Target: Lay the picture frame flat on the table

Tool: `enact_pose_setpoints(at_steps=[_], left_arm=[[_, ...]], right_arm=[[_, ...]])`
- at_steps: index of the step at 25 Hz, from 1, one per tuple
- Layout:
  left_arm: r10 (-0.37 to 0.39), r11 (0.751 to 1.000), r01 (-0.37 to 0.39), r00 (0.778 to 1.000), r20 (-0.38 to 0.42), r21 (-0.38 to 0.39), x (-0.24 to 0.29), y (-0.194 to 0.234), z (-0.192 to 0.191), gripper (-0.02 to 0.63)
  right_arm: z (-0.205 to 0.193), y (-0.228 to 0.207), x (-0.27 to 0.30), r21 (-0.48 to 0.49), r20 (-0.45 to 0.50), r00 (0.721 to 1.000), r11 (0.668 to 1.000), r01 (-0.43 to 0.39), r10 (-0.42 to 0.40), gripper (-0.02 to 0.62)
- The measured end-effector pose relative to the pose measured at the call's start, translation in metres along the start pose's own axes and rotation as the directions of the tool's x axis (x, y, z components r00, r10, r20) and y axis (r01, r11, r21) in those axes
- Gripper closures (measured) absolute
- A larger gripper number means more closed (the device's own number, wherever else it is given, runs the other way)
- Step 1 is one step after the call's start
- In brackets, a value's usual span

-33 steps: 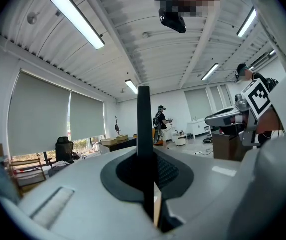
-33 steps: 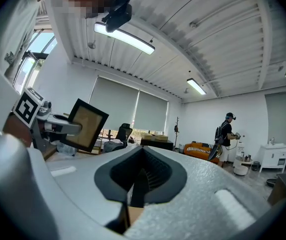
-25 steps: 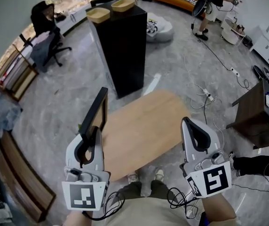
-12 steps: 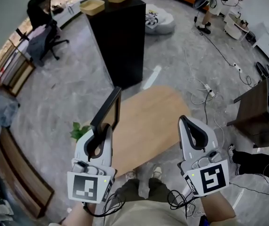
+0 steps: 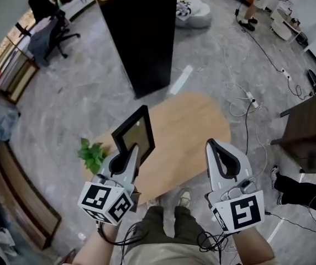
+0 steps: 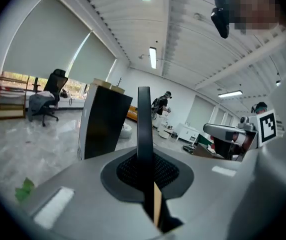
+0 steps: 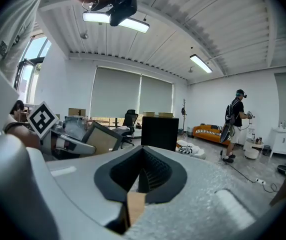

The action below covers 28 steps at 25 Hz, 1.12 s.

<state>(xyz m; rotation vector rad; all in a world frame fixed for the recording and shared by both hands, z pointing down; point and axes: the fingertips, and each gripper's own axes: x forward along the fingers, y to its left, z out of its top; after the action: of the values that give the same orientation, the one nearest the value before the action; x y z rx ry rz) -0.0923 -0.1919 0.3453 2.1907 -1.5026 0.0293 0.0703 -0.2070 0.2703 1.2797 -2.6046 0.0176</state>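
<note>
The picture frame (image 5: 134,132), black-edged with a tan panel, hangs tilted over the near left end of the oval wooden table (image 5: 191,127). My left gripper (image 5: 129,158) is shut on the frame's lower edge. In the left gripper view the frame (image 6: 144,126) shows edge-on as a thin black strip rising from between the jaws of my left gripper (image 6: 146,168). My right gripper (image 5: 221,154) hovers over the table's near right edge, shut and with nothing in it. The right gripper view shows the tilted frame (image 7: 102,138) off to the left of my right gripper (image 7: 142,173).
A tall black cabinet (image 5: 141,32) stands beyond the table. Green plant leaves (image 5: 91,154) sit left of the table by my left gripper. Cables and a power strip (image 5: 247,99) lie on the floor to the right, near a dark side table (image 5: 306,128). A person (image 7: 235,123) stands far off.
My left gripper has carried the frame rightward over the table and tipped it from edge-on upright to leaning, its face now showing. The right gripper has hardly moved.
</note>
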Motion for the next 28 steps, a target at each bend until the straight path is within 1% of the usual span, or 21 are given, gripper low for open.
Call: enact_pose_setpoints(at_steps=[5,9,14,16,17,20,25,28], left_arm=[[-0.02,0.993,0.013,0.998,-0.061,-0.118,0.019,0.019,-0.036,0.574],[-0.043,0.973,0.017,0.993,-0.107,-0.23,0.032,0.035,-0.068,0.574],[-0.082,0.962,0.029,0.98,-0.183,-0.273,0.053,0.04,-0.123,0.574],[-0.102,0.95,0.032,0.972,-0.21,-0.309,0.061,0.042,-0.146,0.574],[-0.113,0.94,0.033,0.969,-0.219,-0.34,0.065,0.044,-0.158,0.574],[-0.14,0.897,0.025,0.963,-0.23,-0.441,0.076,0.051,-0.189,0.574],[-0.154,0.845,-0.005,0.956,-0.251,-0.535,0.094,0.068,-0.232,0.574],[-0.163,0.802,-0.028,0.951,-0.264,-0.597,0.101,0.081,-0.261,0.574]], right_arm=[[-0.031,0.011,0.02,0.038,-0.057,0.998,0.999,-0.024,0.026,0.593],[-0.054,0.021,0.035,0.059,-0.104,0.993,0.997,-0.043,0.049,0.592],[-0.09,0.028,0.051,0.072,-0.145,0.986,0.995,-0.072,0.082,0.594],[-0.104,0.033,0.058,0.081,-0.155,0.983,0.993,-0.084,0.096,0.593],[-0.112,0.036,0.062,0.086,-0.16,0.982,0.992,-0.091,0.104,0.593],[-0.134,0.046,0.07,0.109,-0.18,0.976,0.988,-0.107,0.126,0.593],[-0.172,0.058,0.085,0.149,-0.213,0.964,0.98,-0.132,0.162,0.594],[-0.199,0.065,0.092,0.159,-0.24,0.952,0.975,-0.153,0.189,0.592]])
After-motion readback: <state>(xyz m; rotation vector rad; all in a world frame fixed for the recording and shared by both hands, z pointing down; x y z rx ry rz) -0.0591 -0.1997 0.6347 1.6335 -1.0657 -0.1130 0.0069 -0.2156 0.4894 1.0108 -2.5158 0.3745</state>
